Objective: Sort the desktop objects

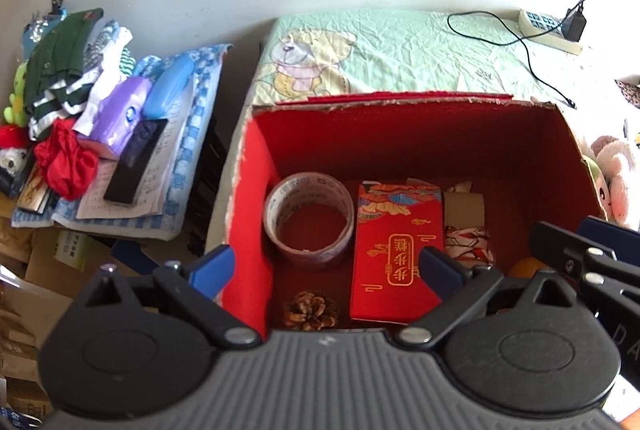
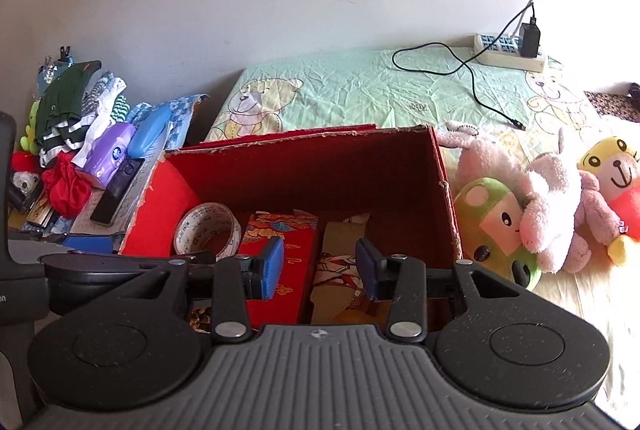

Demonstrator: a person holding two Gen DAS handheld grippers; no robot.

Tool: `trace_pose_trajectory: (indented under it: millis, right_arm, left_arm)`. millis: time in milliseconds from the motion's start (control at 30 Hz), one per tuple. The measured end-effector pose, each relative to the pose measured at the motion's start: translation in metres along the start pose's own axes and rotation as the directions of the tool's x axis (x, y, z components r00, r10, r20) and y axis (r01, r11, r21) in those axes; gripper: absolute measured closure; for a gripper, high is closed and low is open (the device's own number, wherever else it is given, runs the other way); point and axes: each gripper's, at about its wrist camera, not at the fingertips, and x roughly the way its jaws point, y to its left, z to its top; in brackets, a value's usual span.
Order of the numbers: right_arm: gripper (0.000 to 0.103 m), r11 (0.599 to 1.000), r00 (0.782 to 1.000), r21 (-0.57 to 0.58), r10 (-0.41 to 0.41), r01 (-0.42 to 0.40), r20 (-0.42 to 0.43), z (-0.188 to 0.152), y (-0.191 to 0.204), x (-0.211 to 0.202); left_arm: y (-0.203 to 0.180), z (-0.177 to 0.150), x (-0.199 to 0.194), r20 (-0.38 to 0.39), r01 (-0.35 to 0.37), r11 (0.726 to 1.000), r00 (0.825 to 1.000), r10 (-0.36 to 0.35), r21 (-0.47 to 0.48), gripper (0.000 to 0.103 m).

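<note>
A red cardboard box [image 1: 400, 134] [image 2: 320, 166] stands open on the bear-print sheet. Inside lie a tape roll [image 1: 309, 220] [image 2: 208, 230], a red packet with gold characters [image 1: 396, 254] [image 2: 292, 258], a pine cone [image 1: 310, 310], a patterned paper piece [image 1: 468, 242] [image 2: 336, 270] and an orange object [image 1: 528, 266]. My left gripper [image 1: 324, 270] hovers open over the box's near edge, holding nothing. My right gripper [image 2: 320, 266] is also open and empty above the box's right half; its arm [image 1: 592, 266] shows in the left wrist view.
Plush toys [image 2: 540, 206] lie right of the box. A power strip [image 2: 508, 52] with a charger and black cable [image 2: 476, 90] sits at the back. To the left is a cluttered pile: purple tissue pack [image 1: 124, 118], blue case [image 1: 166, 86], black remote [image 1: 134, 164], clothes [image 1: 60, 62].
</note>
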Motion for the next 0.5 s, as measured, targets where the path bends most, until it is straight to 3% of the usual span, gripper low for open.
trace_pose_trajectory:
  millis: [233,500]
  right_arm:
    - [0.060,0.998,0.997,0.047,-0.047,0.050,-0.056,0.002,-0.006,0.015]
    - [0.059,0.991,0.989,0.070,-0.102,0.110,-0.108,-0.002,-0.012,0.025]
  left_arm:
    - [-0.005,0.003,0.028,-0.095,0.067,0.997,0.993,-0.064,0.034,0.004]
    - [-0.014,-0.003,0.050,-0.200,0.137,0.989,0.972,-0.123,0.057,0.004]
